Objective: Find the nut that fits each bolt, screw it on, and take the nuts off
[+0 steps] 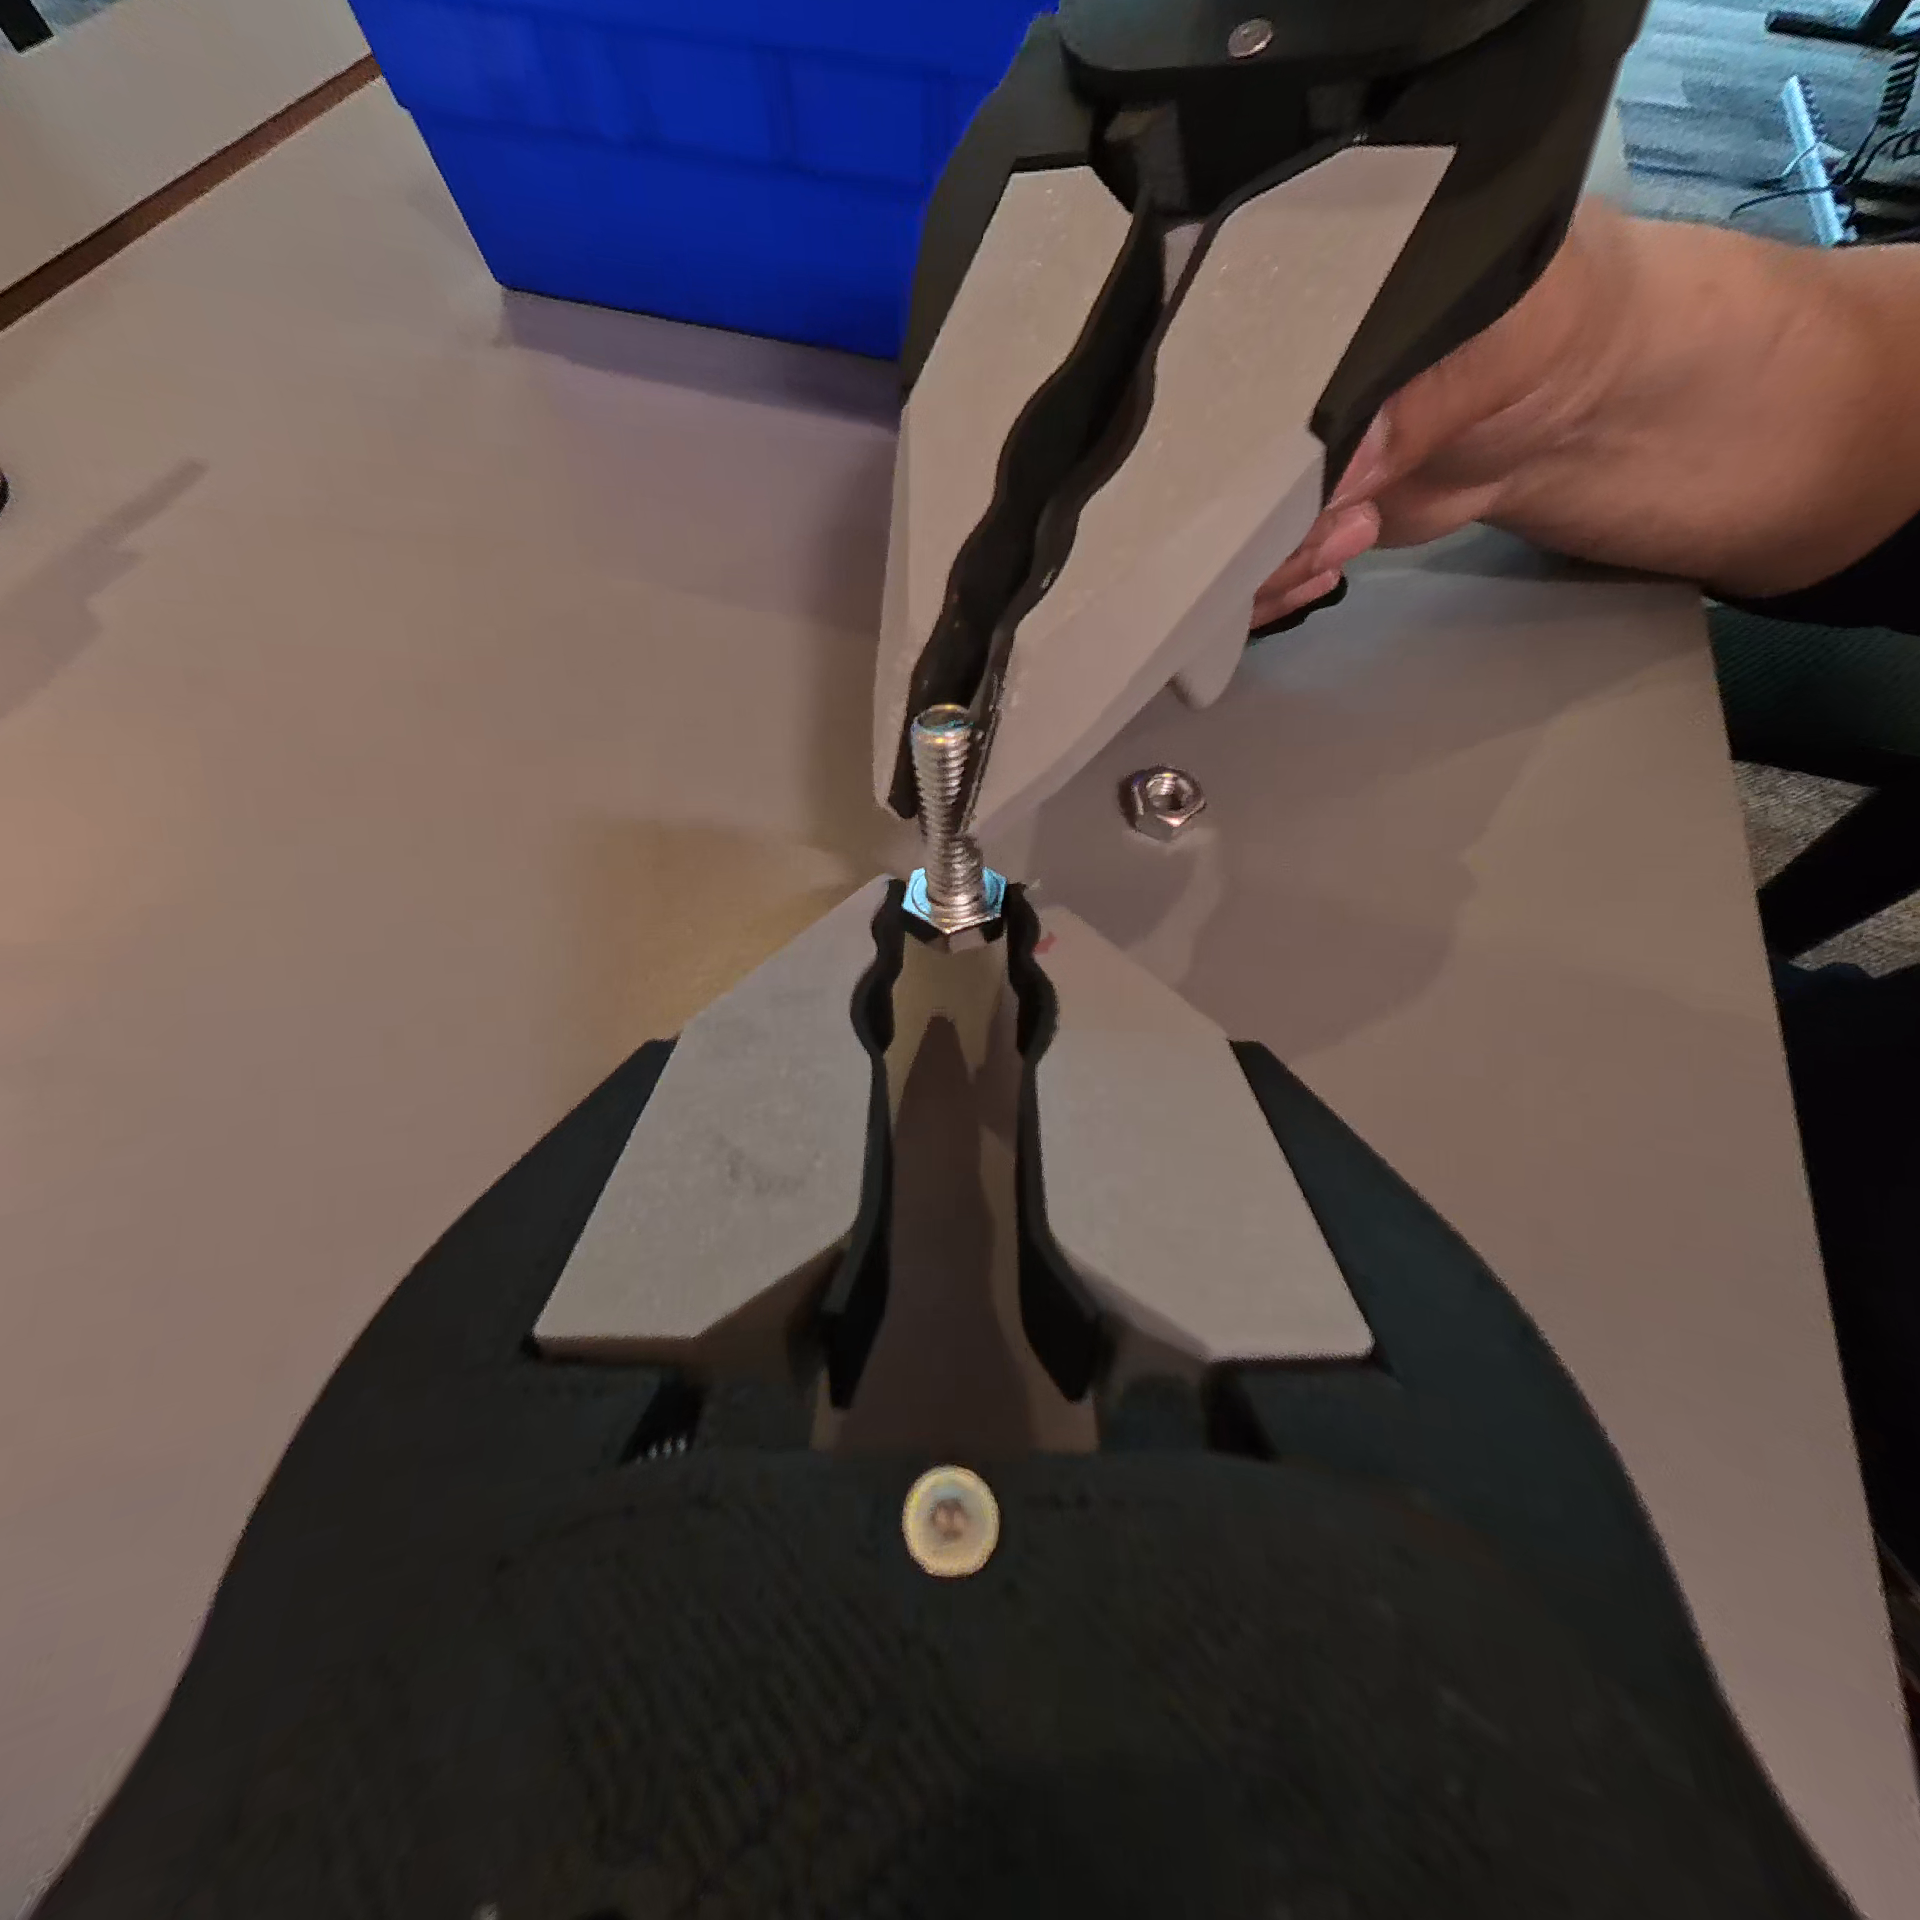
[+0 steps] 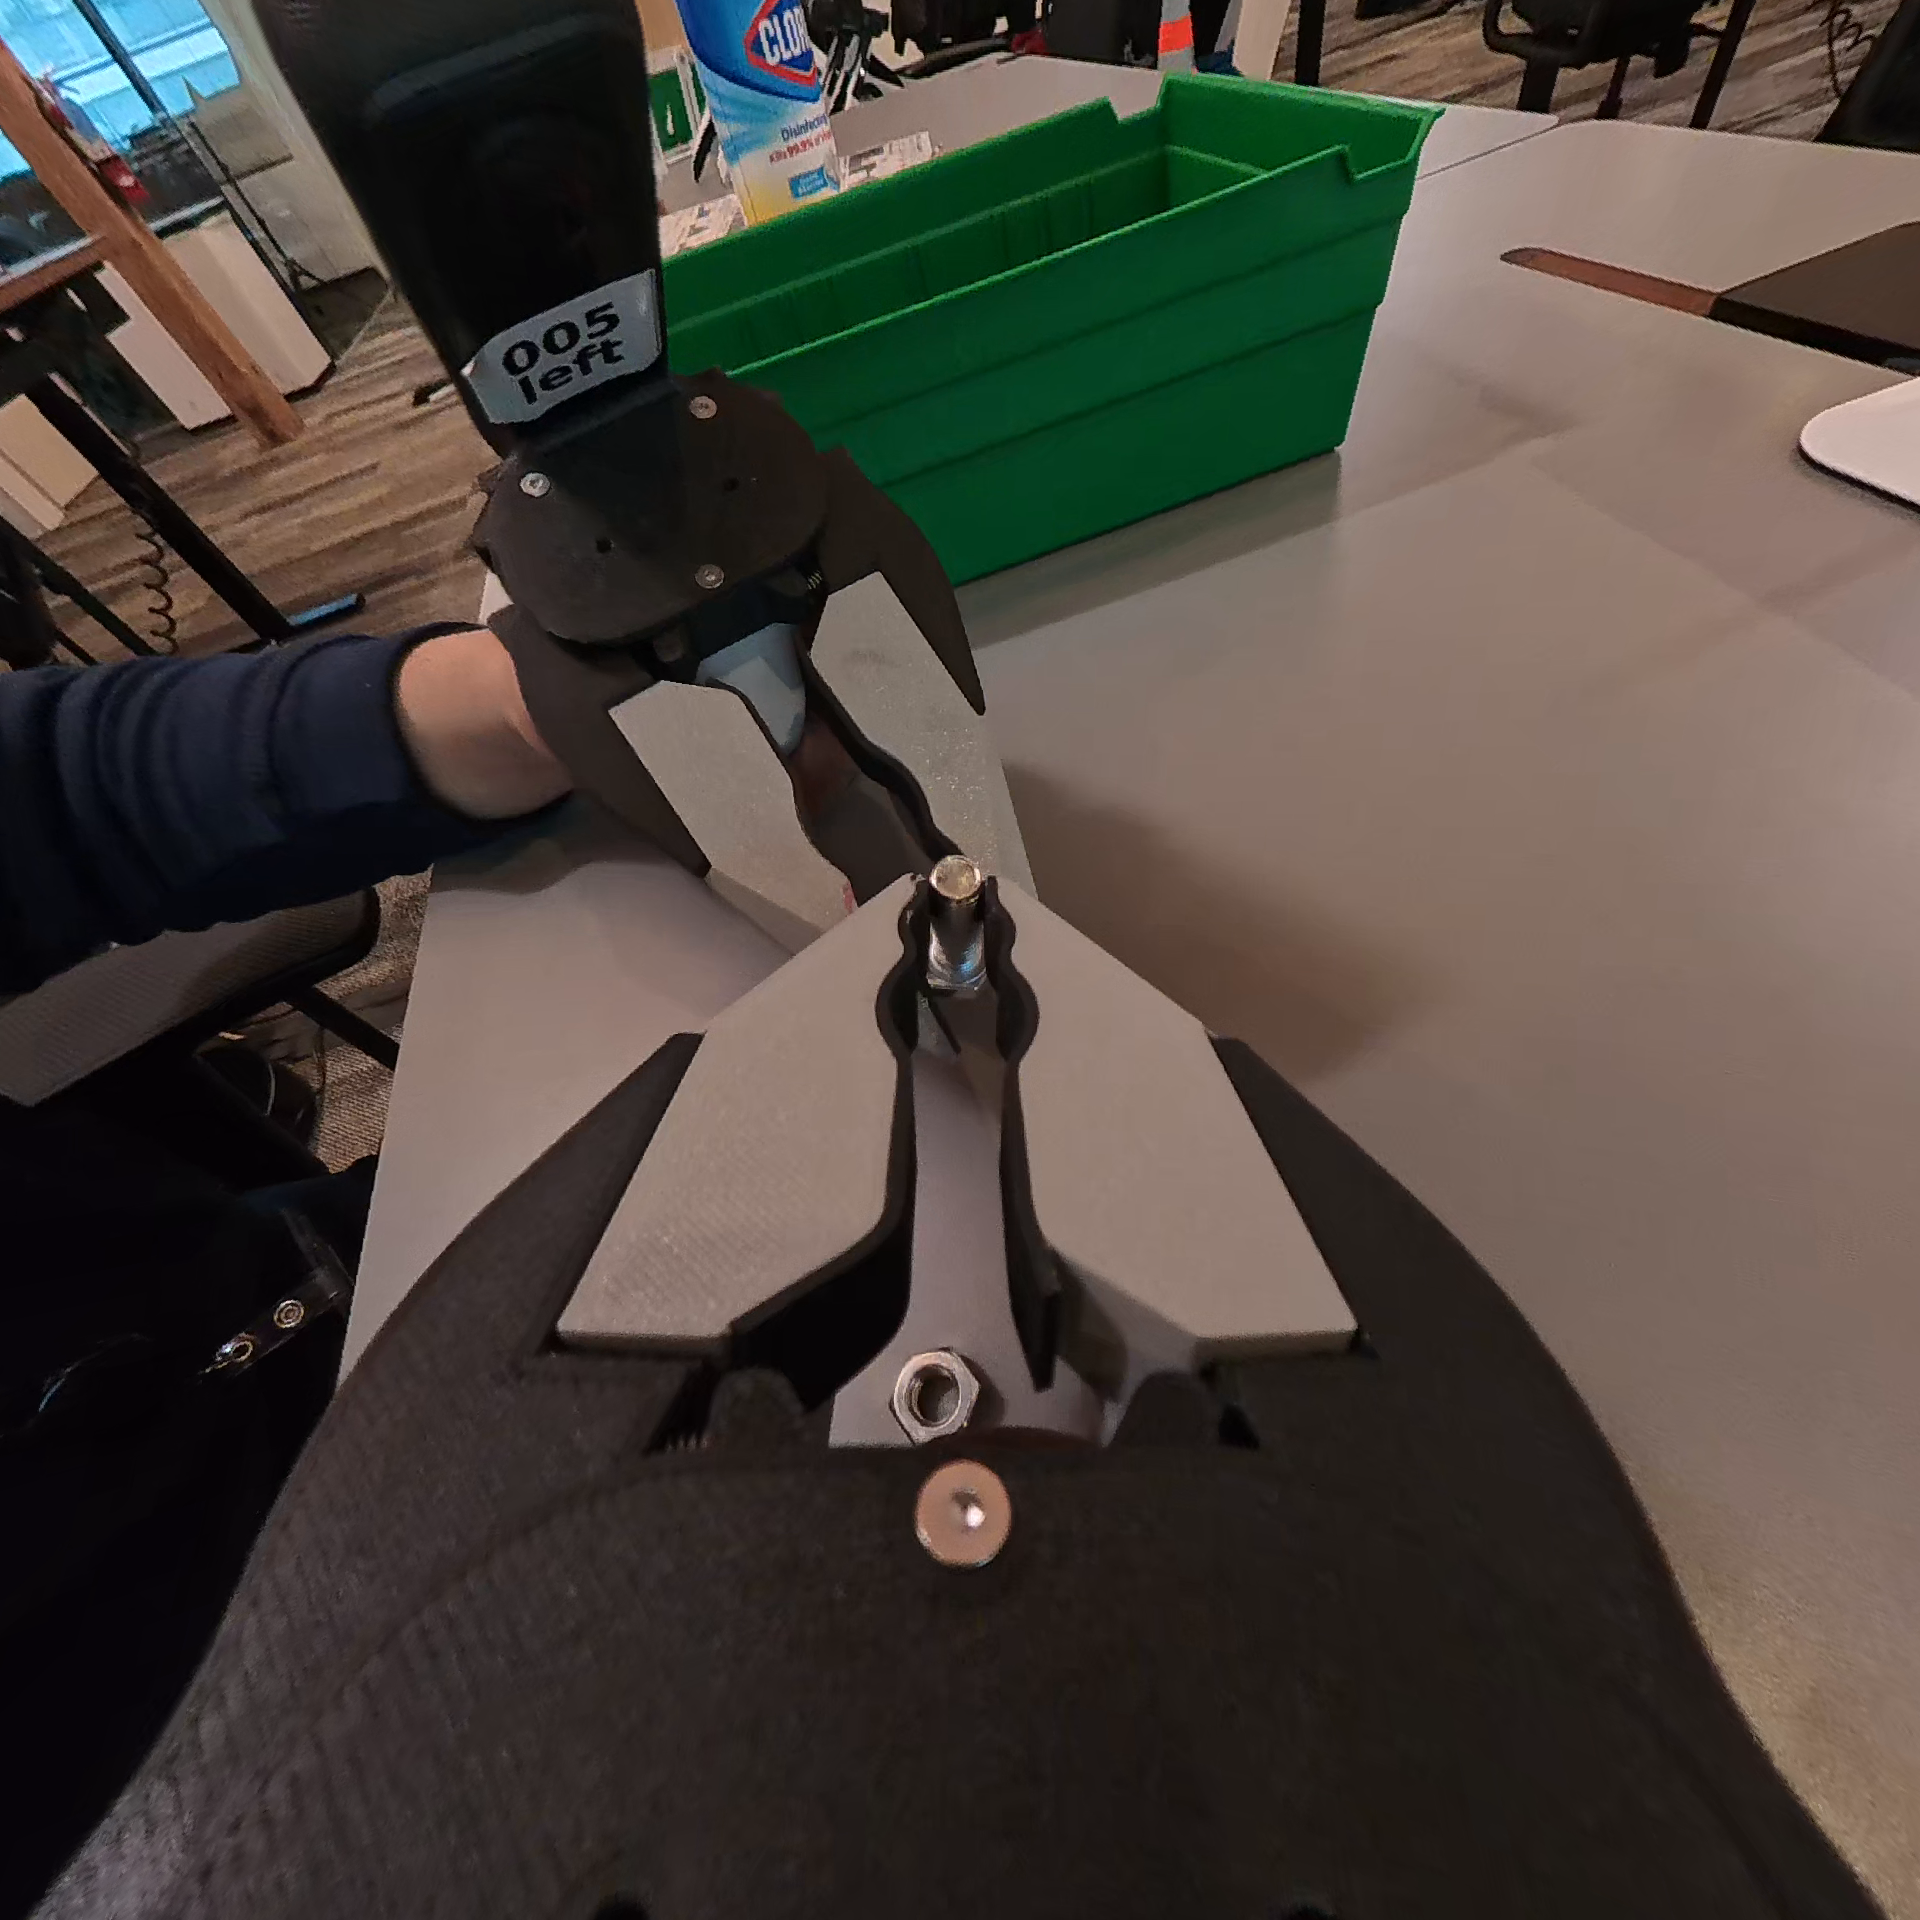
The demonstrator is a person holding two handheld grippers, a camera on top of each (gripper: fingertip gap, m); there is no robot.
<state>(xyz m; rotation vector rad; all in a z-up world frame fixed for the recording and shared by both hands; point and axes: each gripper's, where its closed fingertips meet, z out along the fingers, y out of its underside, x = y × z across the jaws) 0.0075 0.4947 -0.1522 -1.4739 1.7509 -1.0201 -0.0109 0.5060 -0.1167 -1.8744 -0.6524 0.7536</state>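
A silver bolt [image 1: 948, 821] stands upright above the grey table [image 1: 416, 727], threaded end up. My left gripper [image 1: 956, 920] is shut on the bolt's hex end, where a nut [image 1: 954, 906] appears to sit against the head. My right gripper [image 1: 940, 795] comes down from above and is shut on the upper threads. In the right wrist view the bolt [image 2: 954, 925] sits between my right gripper's tips [image 2: 956, 899], and the left gripper [image 2: 914, 847] reaches in from the upper left. A loose hex nut [image 1: 1162, 805] lies on the table to the right; it also shows in the right wrist view [image 2: 932, 1392].
A blue bin [image 1: 675, 156] stands behind the work spot. A green bin [image 2: 1039, 312] with a wipes canister [image 2: 769, 104] behind it stands at the far side. A hand [image 1: 1610, 416] holds the right gripper. The table's edge [image 1: 1745, 831] runs close on the right. The grippers are tip to tip, or close to it.
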